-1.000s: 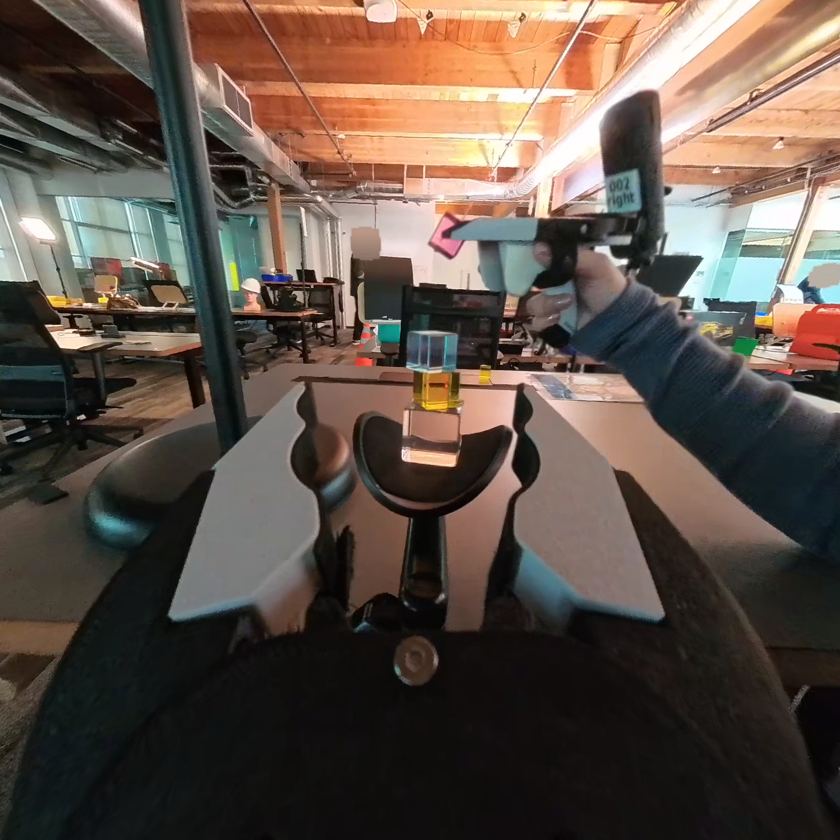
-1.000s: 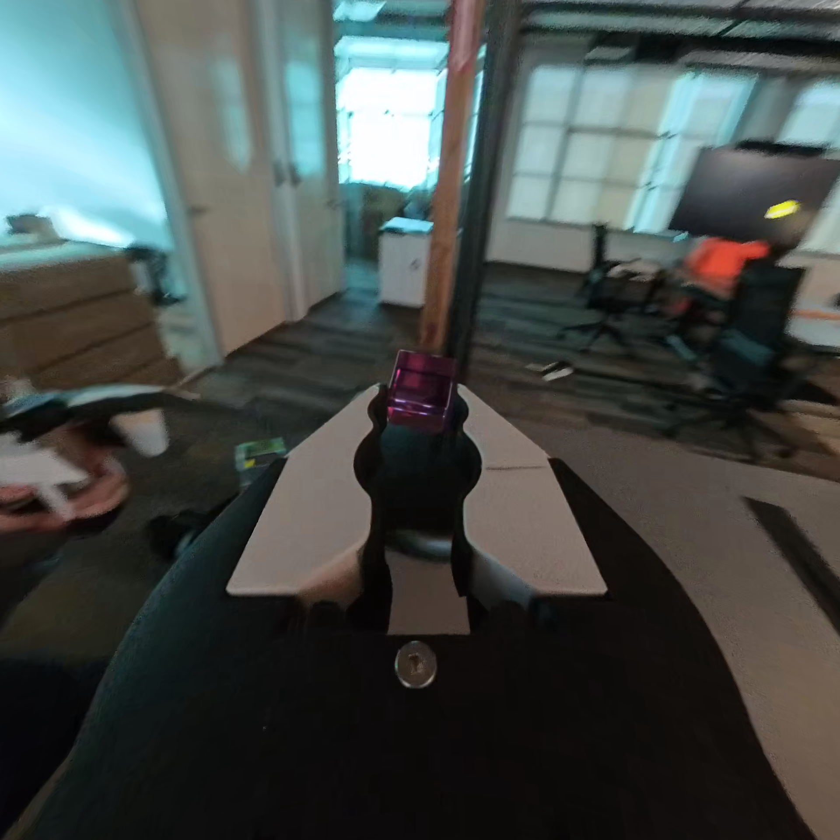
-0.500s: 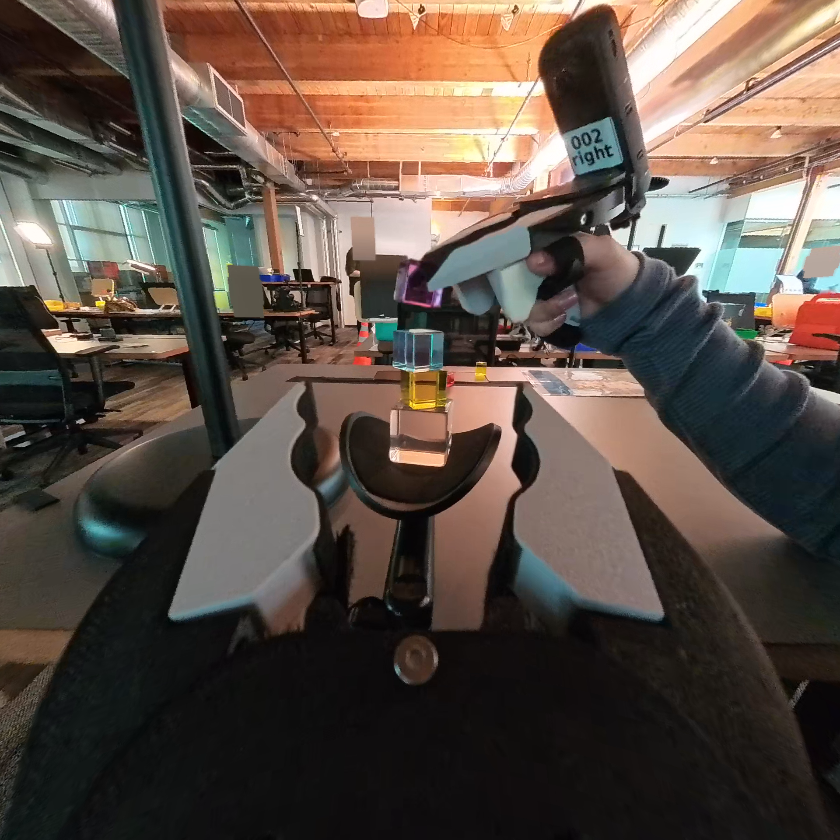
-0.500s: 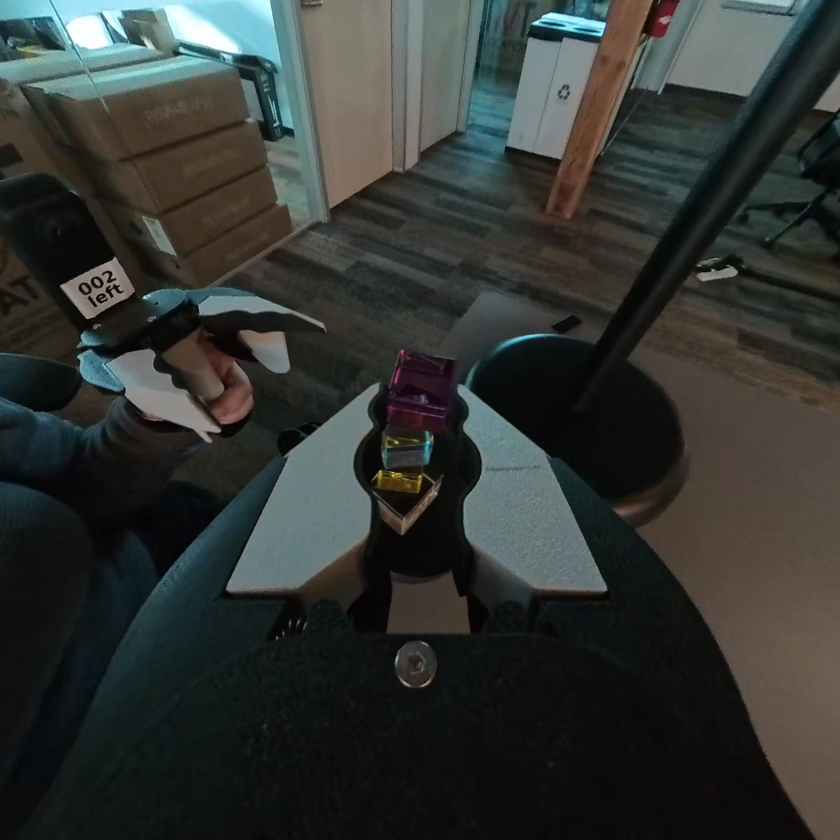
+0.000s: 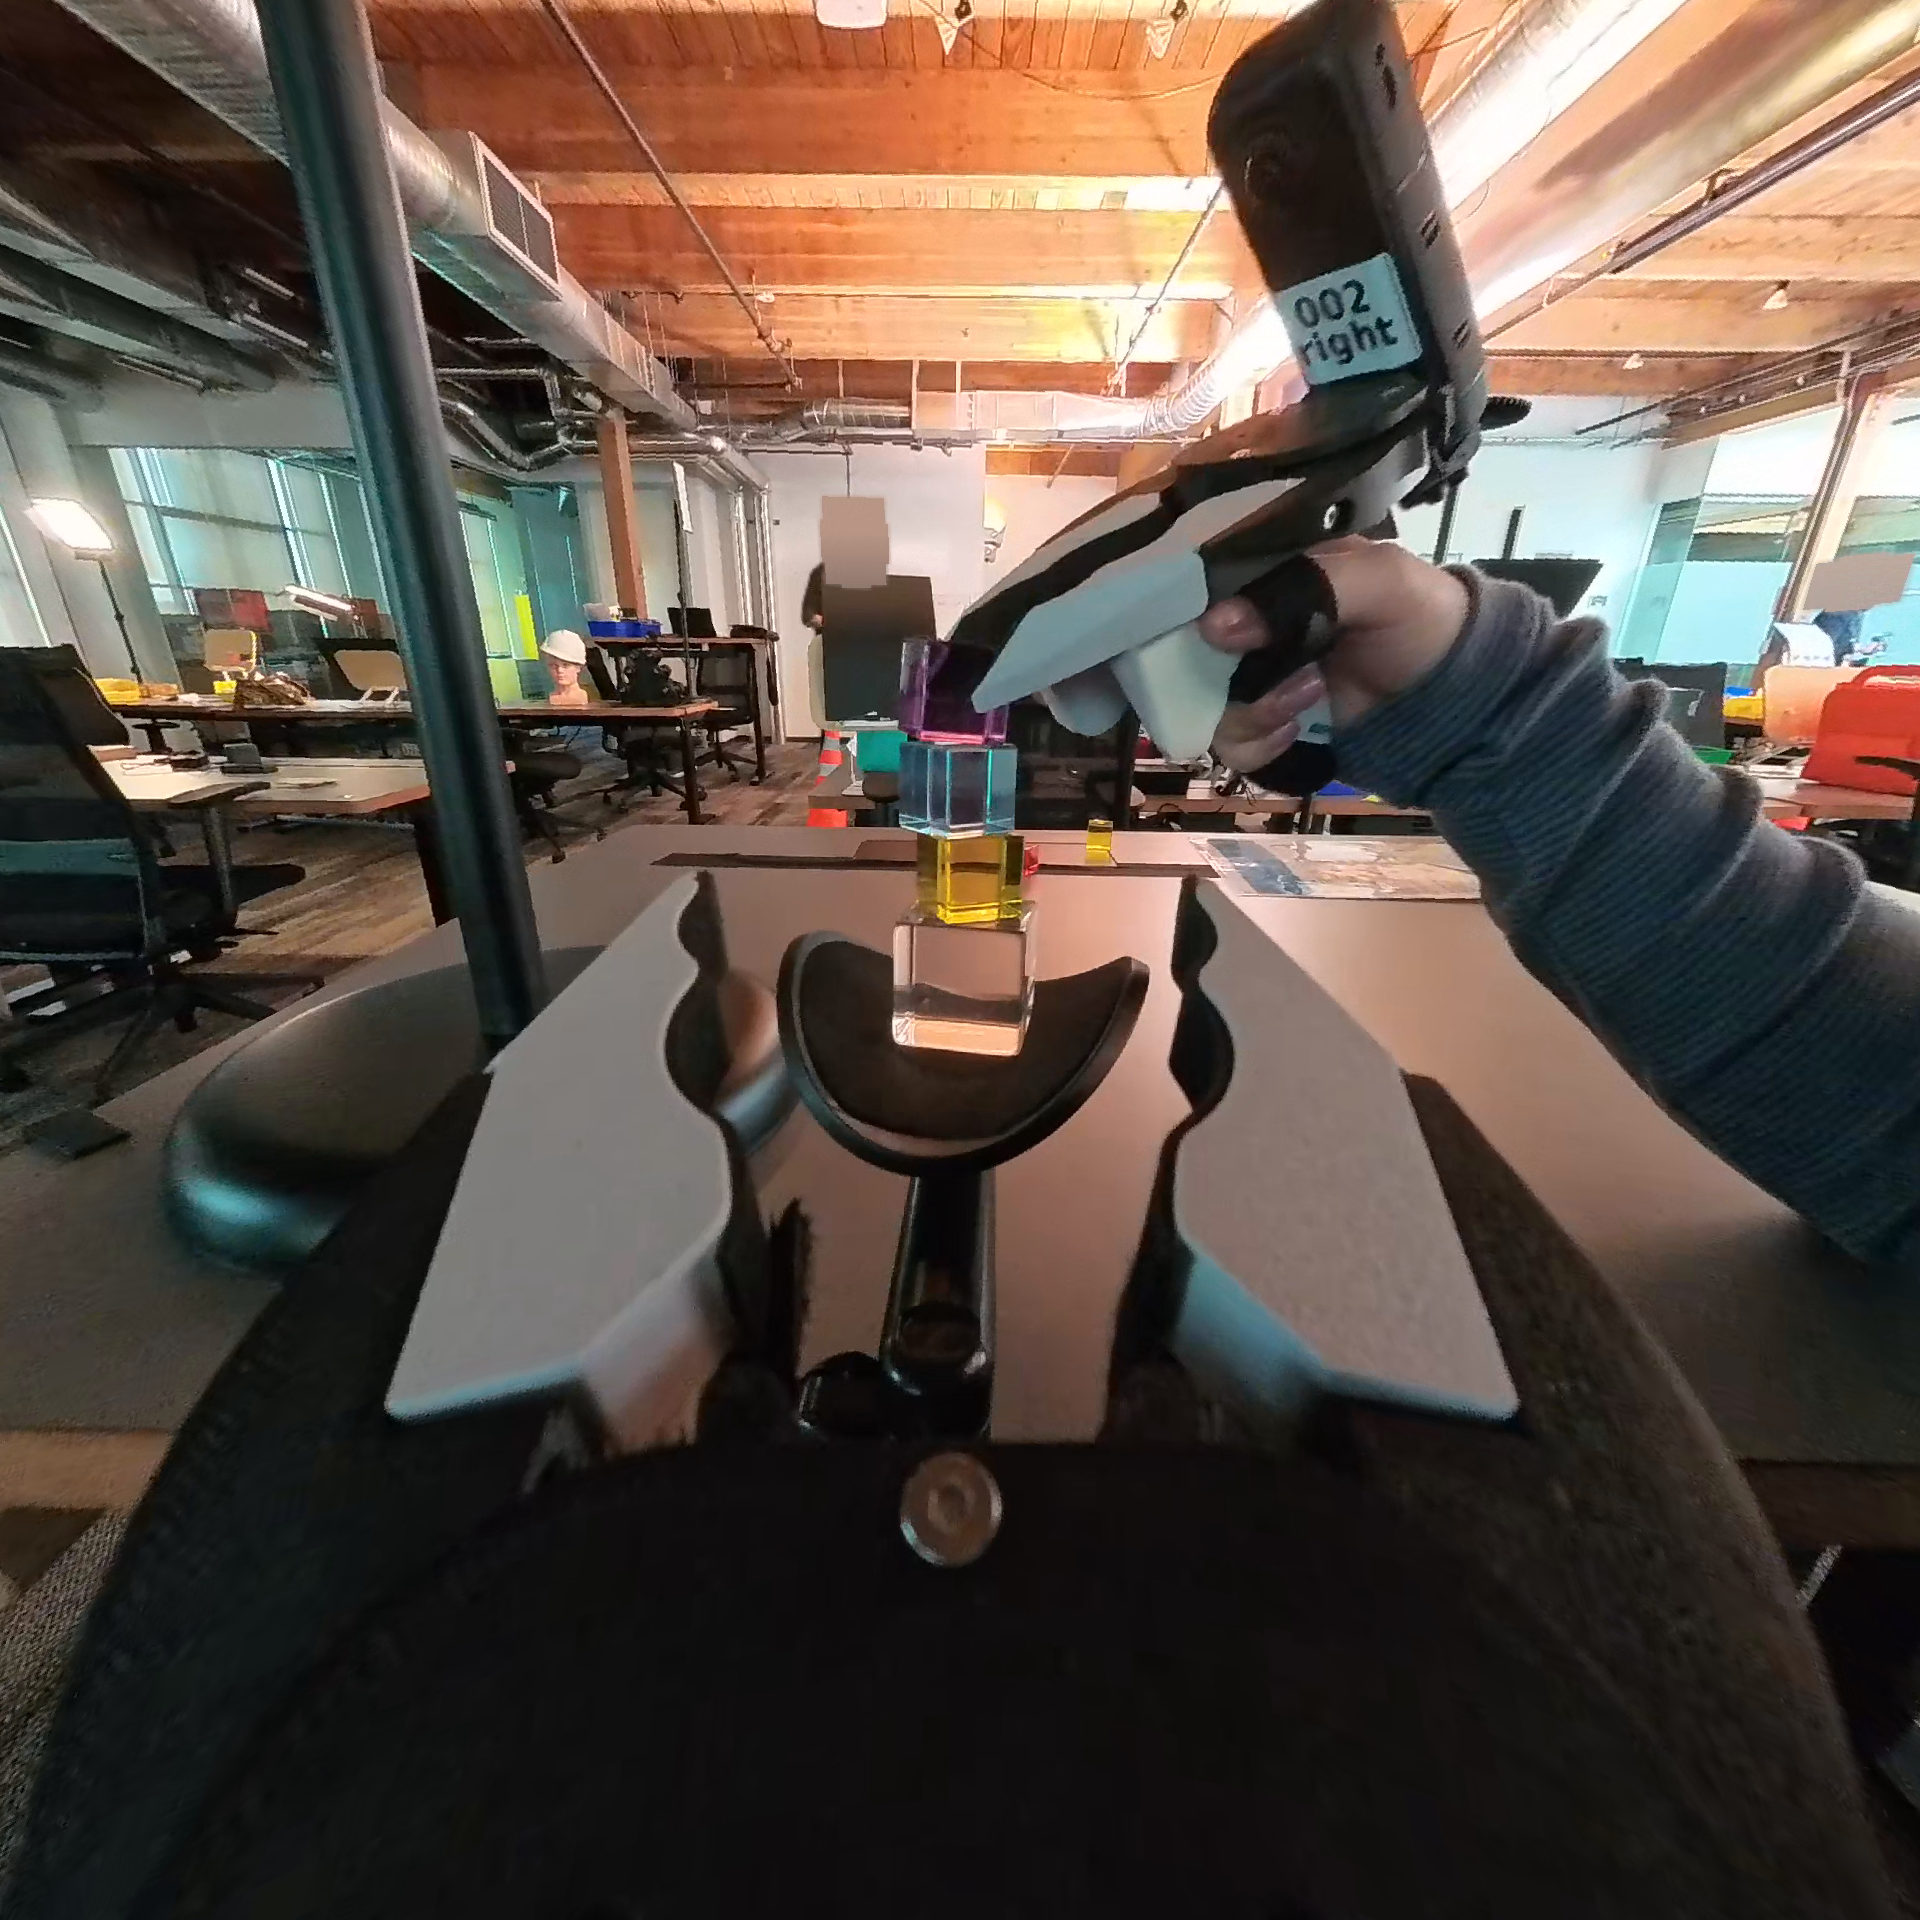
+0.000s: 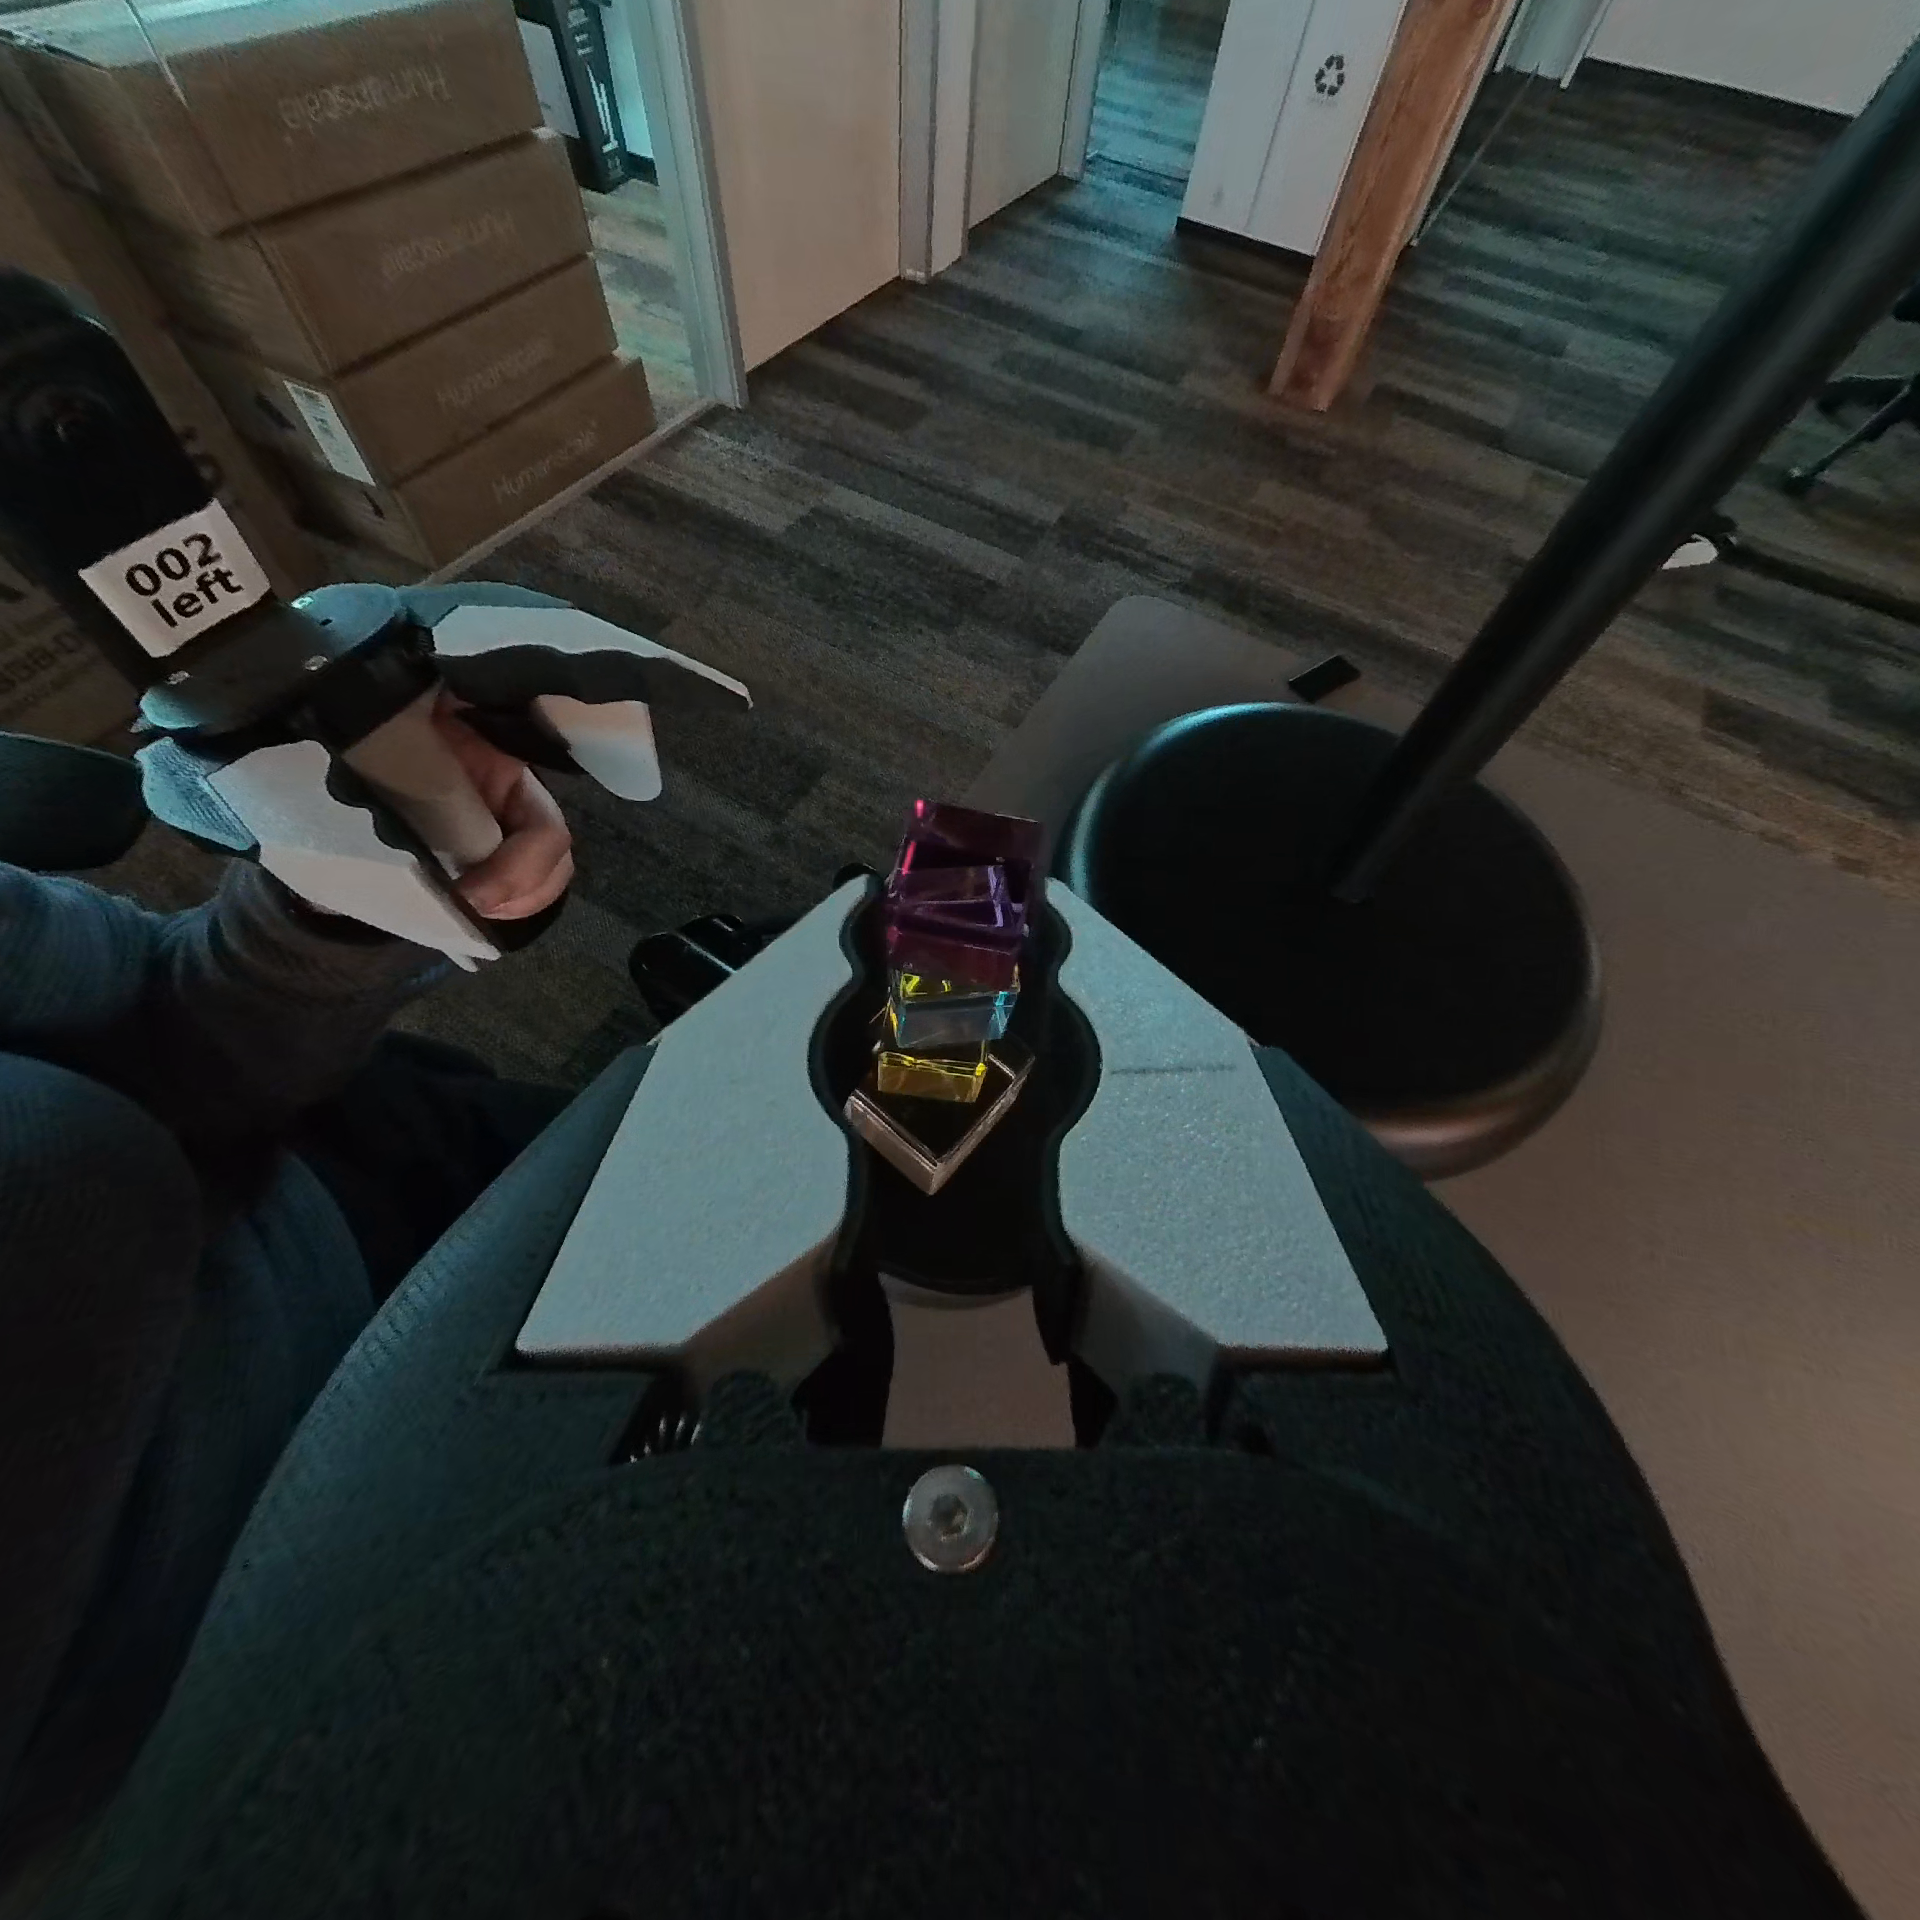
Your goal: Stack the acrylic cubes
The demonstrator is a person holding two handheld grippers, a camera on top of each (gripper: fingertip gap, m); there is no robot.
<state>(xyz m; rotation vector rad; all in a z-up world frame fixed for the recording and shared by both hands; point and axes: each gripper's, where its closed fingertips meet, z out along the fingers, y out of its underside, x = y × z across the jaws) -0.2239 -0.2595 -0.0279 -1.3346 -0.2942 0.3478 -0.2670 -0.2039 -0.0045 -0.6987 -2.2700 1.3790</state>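
Note:
On the brown table a black crescent stand bears a stack: a clear cube, a yellow cube, then a cyan cube. My right gripper is shut on a purple cube and holds it on top of the cyan cube, touching or nearly so. In the left wrist view the right gripper reaches in from the upper right with the purple cube. My left gripper is wide open and empty, a short way before the stack. It also shows in the right wrist view.
A dark pole on a round black base stands on the table left of the stack. A small yellow cube, a red one and a printed sheet lie at the table's far side. Office desks and chairs stand beyond.
My right gripper has swung down and leftward with the purple cube, from well above the table to the top of the cyan cube. My left gripper has stayed open and almost still.

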